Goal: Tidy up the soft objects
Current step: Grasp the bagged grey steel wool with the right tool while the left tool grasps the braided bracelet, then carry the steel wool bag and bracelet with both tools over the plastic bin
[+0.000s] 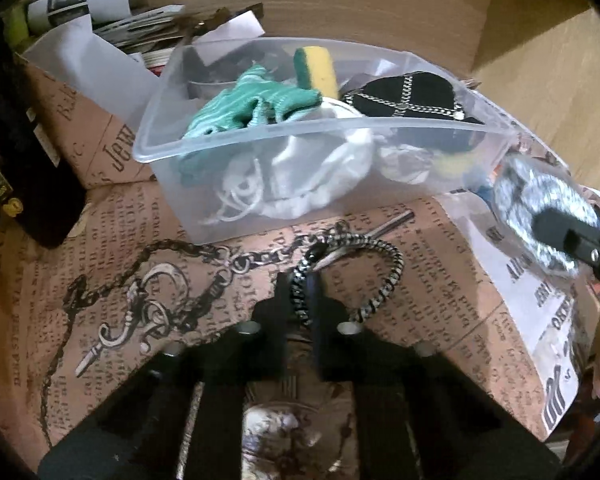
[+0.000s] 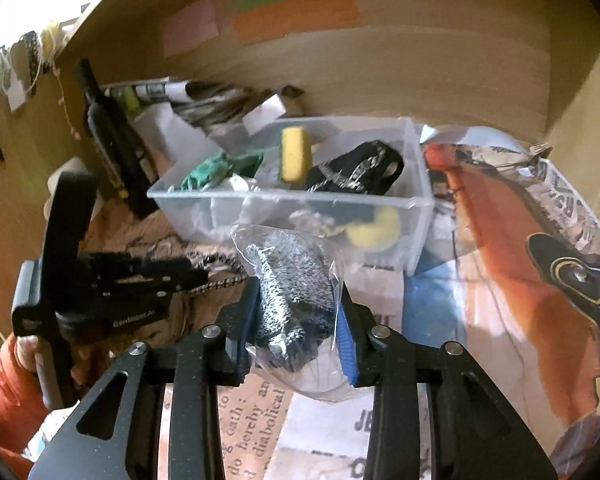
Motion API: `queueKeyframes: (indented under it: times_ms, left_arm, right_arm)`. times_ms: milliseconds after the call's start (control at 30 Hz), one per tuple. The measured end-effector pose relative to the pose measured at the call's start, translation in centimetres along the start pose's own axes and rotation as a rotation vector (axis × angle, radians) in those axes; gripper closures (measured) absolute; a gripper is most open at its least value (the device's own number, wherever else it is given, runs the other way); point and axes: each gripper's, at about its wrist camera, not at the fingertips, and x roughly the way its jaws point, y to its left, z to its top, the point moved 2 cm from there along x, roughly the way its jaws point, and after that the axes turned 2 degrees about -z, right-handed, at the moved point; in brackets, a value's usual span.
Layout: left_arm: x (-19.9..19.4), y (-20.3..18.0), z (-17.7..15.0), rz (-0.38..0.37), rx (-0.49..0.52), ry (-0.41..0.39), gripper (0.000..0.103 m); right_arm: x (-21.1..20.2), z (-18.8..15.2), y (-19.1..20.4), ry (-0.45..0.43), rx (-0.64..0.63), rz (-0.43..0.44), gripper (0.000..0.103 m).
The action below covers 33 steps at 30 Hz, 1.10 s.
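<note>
Clear plastic, one bin (image 1: 236, 148) holds one sponge (image 1: 320, 70) and one green glove (image 1: 252, 104), and before it we see our left gripper (image 1: 299, 300) pinching one cord (image 1: 380, 280), our right gripper (image 2: 296, 320) clamping one bagged scrubber (image 2: 292, 296).

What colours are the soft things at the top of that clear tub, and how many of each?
Green: 1, knitted green glove
Yellow: 1, yellow sponge with green scouring side
Black: 1, black fabric piece crossed by silver chains
White: 1, bunched white cloth
Total: 4
</note>
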Motion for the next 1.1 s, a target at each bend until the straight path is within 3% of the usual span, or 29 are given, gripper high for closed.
queueKeyframes:
  times_ms: [267,600,767,1100]
  left_arm:
    - [-2.5,-0.5,0.8,-0.008,-0.007,-0.078,0.097]
    - [-7.9,-1.8,4.6,-0.046,0.019,-0.250,0.097]
    - [-9.4,-2.6,6.0,-0.023,0.049,-0.323,0.097]
    - [-7.0,-1.6,8.2,0.020,0.029,-0.306,0.097]
  right_arm:
    - [-1.5,1.5,-0.7,-0.067,0.000,-0.021,0.072]
    - [-3.1,4.8,-1.4,-0.177,-0.012,-0.064,0.072]
    - [-3.2,6.5,-1.2,-0.220,-0.036,-0.062,0.072]
    - [-1.0,9.0,0.0,-0.231,-0.082,-0.052,0.072]
